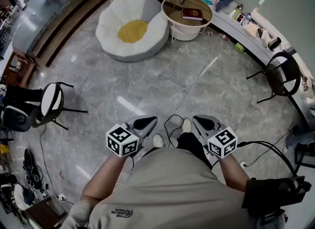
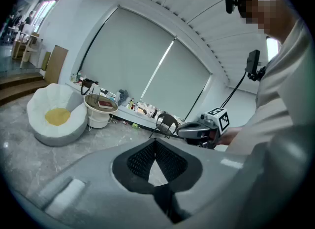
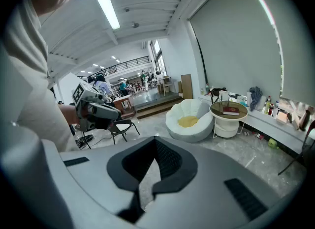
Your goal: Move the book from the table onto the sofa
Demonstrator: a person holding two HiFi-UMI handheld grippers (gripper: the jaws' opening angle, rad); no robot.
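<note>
At the far side of the room, the dark red book point(image 1: 192, 13) lies on the round table point(image 1: 173, 6), just right of the white sofa point(image 1: 112, 22) with its yellow cushion point(image 1: 132, 30). Near the person, the left gripper point(image 1: 145, 122) and the right gripper point(image 1: 205, 123) have their jaws pressed together on nothing, well apart from the table.

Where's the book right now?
In the head view, top centre, the book lies on the round table, just right of the white sofa.
</note>
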